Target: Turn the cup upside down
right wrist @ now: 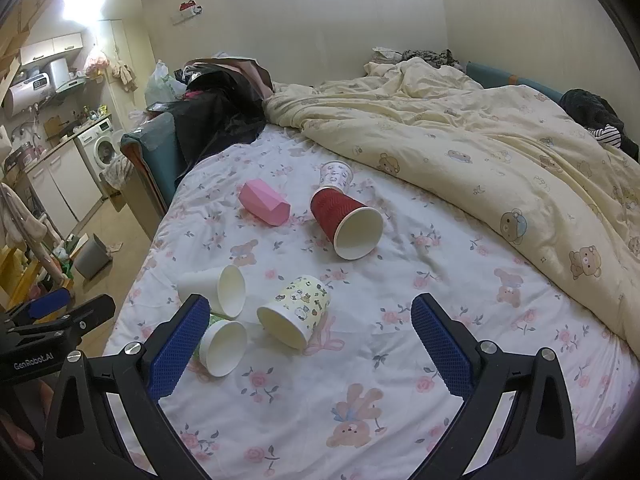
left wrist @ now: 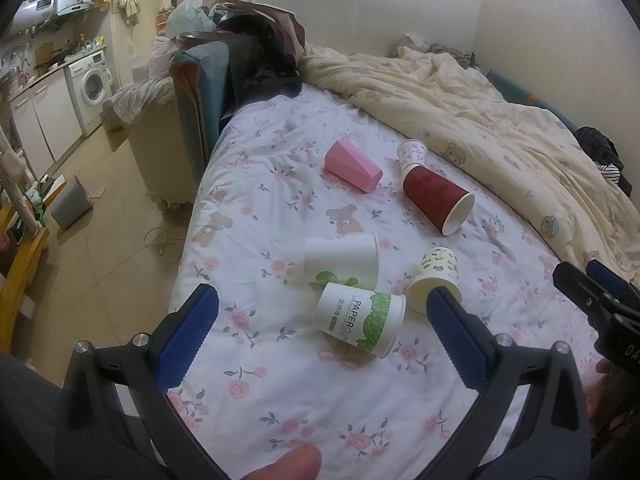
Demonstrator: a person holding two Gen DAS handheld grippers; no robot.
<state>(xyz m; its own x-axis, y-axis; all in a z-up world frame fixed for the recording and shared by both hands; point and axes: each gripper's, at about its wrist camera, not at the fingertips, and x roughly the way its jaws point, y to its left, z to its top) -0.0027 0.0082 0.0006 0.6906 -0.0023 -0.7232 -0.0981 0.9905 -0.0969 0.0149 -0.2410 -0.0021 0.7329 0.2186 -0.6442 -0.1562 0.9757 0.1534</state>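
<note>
Several cups lie on their sides on the floral bed sheet (left wrist: 280,392). A white and green "PAPER CUP" cup (left wrist: 358,319) (right wrist: 222,346) lies between my left gripper's fingers. A second white cup (left wrist: 341,259) (right wrist: 214,288) lies behind it. A yellow patterned cup (left wrist: 434,278) (right wrist: 296,312), a red ribbed cup (left wrist: 436,200) (right wrist: 344,220), a pink faceted cup (left wrist: 352,165) (right wrist: 264,202) and a small white printed cup (left wrist: 412,153) (right wrist: 335,174) lie farther off. My left gripper (left wrist: 322,314) is open and empty. My right gripper (right wrist: 310,320) is open and empty above the sheet.
A cream bear-print duvet (left wrist: 500,120) (right wrist: 500,152) is heaped along the right. Dark clothes and bags (left wrist: 256,60) pile at the bed's far left corner. The bed edge drops to the floor (left wrist: 100,260) on the left, with a grey bin (left wrist: 70,208).
</note>
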